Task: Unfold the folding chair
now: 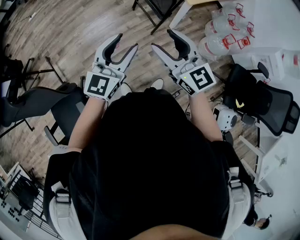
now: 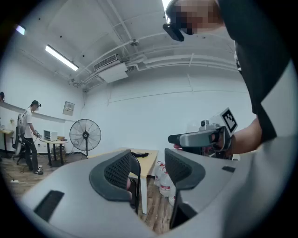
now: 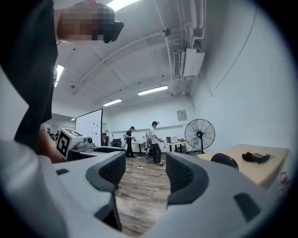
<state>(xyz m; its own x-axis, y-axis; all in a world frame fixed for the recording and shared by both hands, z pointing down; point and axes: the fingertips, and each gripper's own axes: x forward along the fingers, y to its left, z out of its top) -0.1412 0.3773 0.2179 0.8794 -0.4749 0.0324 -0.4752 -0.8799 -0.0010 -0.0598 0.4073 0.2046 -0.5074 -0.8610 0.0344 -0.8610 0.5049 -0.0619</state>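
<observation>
Item: folding chair [image 1: 159, 5], black, tubular legs. Location: far edge of the head view, beside the light wooden table [image 2: 144, 155], well ahead of both grippers. Whether it is fully folded cannot be told.

Left gripper [image 1: 128, 41]: held level, jaws moderately parted, nothing gripped.

Right gripper [image 1: 161, 40]: held level, jaws spread wide, nothing gripped.

Nearby: clear water bottles [image 1: 225, 28] clustered just past the table; office chairs at either side.

Task status: judged not begun; the chair is untouched.

Hazards, as judged:
- The chair is likely to be dragged or tipped if only one part is gripped while the seat is pulled.
- The table leg or bottles may be struck by the opening frame, given the tight placement.
- Thin tubing may be lost from the pads through slippage.
</observation>
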